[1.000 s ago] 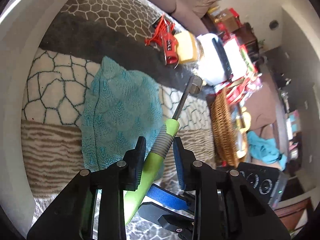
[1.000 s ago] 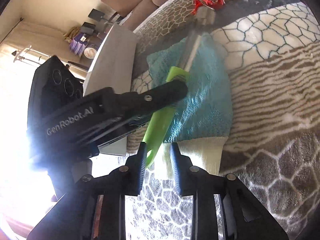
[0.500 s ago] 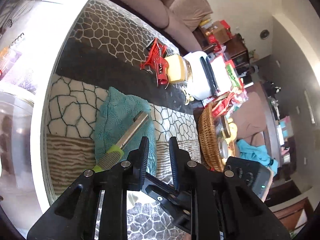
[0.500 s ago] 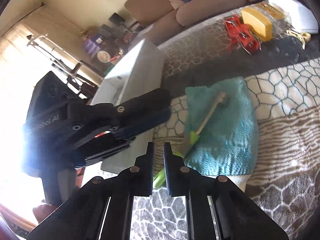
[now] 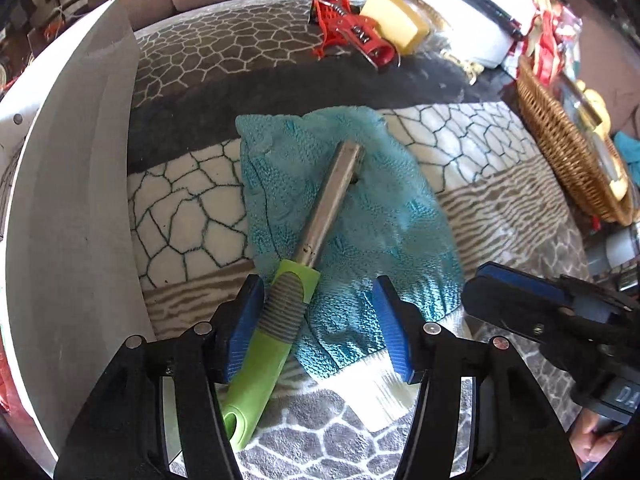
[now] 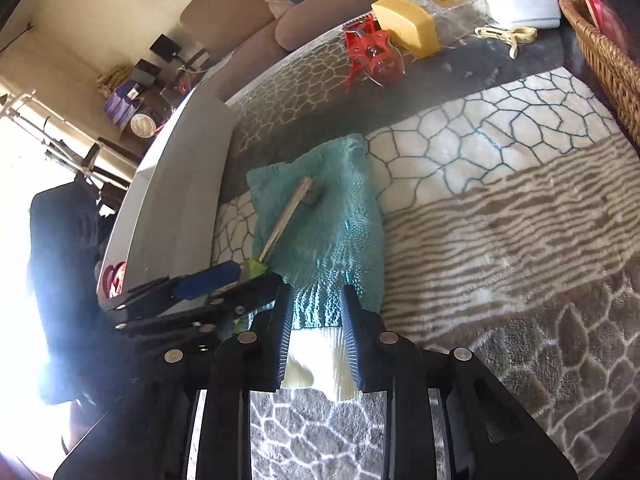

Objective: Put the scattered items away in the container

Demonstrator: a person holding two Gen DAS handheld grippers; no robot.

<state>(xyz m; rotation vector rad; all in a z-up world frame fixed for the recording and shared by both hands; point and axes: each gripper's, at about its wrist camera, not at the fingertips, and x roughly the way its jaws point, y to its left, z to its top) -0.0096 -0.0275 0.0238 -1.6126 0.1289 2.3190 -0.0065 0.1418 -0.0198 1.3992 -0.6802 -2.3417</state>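
Observation:
A green-handled tool with a steel shaft [image 5: 296,276] lies on a teal knitted cloth [image 5: 360,208] on the patterned rug. My left gripper [image 5: 320,328] is open, its blue pads wide apart, and the handle lies beside the left pad. The tool [image 6: 286,216] and the cloth [image 6: 332,216] also show in the right wrist view. My right gripper [image 6: 314,320] is open and empty, just above the cloth's near edge, right of the left gripper. A wicker basket [image 5: 560,136] stands at the right.
A white box wall [image 5: 76,200] stands along the left. A red tool [image 5: 352,36], a yellow block [image 5: 396,20], a white box [image 5: 472,28] and a cream clip [image 6: 508,36] lie at the far end. A brown sofa [image 6: 256,12] stands beyond.
The left gripper let go of the green-handled tool, which now lies on the teal cloth. Both grippers pulled back, then opened; the left jaws now stand wide around the handle.

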